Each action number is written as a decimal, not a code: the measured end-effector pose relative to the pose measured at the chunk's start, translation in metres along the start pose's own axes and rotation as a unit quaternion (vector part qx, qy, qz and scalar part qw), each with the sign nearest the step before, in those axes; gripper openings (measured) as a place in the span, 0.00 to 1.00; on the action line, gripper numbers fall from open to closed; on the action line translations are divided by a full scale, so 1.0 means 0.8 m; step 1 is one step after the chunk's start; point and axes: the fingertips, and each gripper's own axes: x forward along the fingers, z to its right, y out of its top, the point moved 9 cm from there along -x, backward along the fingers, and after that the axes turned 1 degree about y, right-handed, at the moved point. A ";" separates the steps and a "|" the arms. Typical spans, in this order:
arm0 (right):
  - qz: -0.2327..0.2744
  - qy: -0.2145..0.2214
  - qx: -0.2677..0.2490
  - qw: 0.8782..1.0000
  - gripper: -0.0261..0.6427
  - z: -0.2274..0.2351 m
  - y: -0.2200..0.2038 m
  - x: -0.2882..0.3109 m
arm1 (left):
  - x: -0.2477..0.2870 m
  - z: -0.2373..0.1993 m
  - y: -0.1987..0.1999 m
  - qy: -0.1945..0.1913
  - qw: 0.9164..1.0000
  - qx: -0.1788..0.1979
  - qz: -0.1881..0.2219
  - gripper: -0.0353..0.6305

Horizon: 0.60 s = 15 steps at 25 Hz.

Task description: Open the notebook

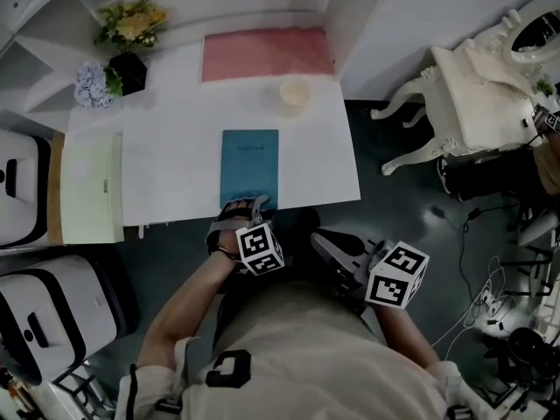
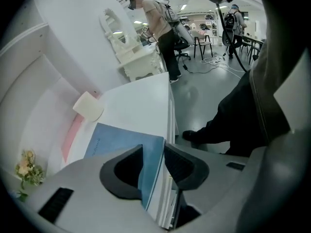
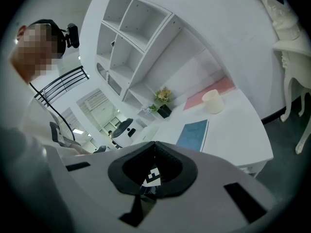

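Observation:
A closed blue notebook lies on the white table, its short edge near the front edge. My left gripper points steeply down at that near edge. In the left gripper view the left gripper is open, with the near right corner of the blue notebook between its jaws and the pads apart from it. My right gripper hovers off the table's front right, over the dark floor. Its tips meet with nothing held, and the notebook lies well ahead of it.
A cream cup stands behind the notebook, beside a pink mat. Flower pots sit at the back left, and a pale green board lies on the left. An ornate white dresser stands to the right, with cables on the floor.

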 end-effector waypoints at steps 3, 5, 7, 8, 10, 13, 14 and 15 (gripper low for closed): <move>-0.001 0.001 0.005 1.000 0.07 0.005 0.000 -0.001 | 0.000 0.001 0.000 -0.006 1.000 0.000 -0.002 0.27; -0.002 0.002 0.005 1.000 0.07 0.006 0.000 0.001 | 0.000 0.003 0.000 -0.012 1.000 -0.003 0.001 0.24; -0.004 0.002 0.002 1.000 0.07 0.005 0.000 0.004 | 0.000 0.003 -0.002 -0.015 1.000 -0.013 0.006 0.21; -0.005 0.002 0.001 1.000 0.07 0.004 0.000 0.004 | -0.001 0.003 -0.003 -0.016 1.000 -0.018 0.008 0.20; -0.005 0.001 -0.001 1.000 0.07 0.003 0.000 0.005 | -0.002 0.000 -0.003 -0.022 0.999 -0.021 0.009 0.20; -0.002 -0.003 0.000 1.000 0.07 0.002 -0.001 0.003 | -0.005 -0.001 -0.002 -0.033 0.999 -0.026 0.014 0.17; -0.001 -0.004 0.000 1.000 0.07 0.001 -0.002 0.002 | -0.006 -0.001 -0.001 -0.032 0.999 -0.025 0.017 0.16; -0.001 -0.005 -0.001 1.000 0.07 0.001 -0.002 0.002 | -0.007 -0.001 -0.001 -0.029 0.999 -0.022 0.020 0.16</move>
